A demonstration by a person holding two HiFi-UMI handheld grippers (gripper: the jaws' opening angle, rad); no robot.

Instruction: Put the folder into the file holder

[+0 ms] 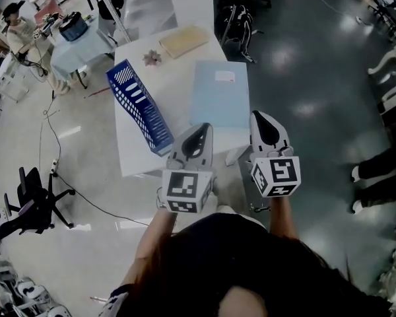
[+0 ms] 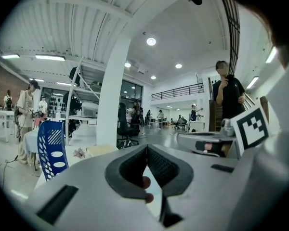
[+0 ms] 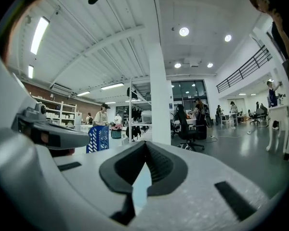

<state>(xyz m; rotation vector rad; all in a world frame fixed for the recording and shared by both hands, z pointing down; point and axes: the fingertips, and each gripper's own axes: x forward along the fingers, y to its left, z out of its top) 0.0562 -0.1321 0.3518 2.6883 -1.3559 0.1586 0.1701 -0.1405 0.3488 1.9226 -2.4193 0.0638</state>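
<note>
The light blue flat folder (image 1: pixel 219 98) lies on the white table (image 1: pixel 133 152) in the upper middle of the head view, with its near edge close to the near edge of the table. Just beside it on the left, but apart from it, is the dark blue plastic file holder (image 1: pixel 140 107) with slanted slots and oval holes in its narrow face. In the left gripper view the holder seems to stand upright, but from above I cannot be sure of this. The left gripper (image 1: pixel 201 132) and the right gripper (image 1: pixel 264 123) hover side by side in the lower middle of the frame, in front of the table. Both are clenched, with the jaws pressed together at the tips, and they grasp nothing. Neither touches the folder. I judge that this is the approach step, and that the pick-up is not yet begun. The next move calls for parting the jaws of at least one gripper and taking the thin folder by its near edge, which may be hard because it lies flat. Then the folder must be turned on its edge and slid into the open side of the holder without pushing the holder over. On the folder there is a small white label (image 1: pixel 224 76), but its writing is too small to read. The only other print is the black and white square markers on the two gripper cubes. No brand name is visible.
</note>
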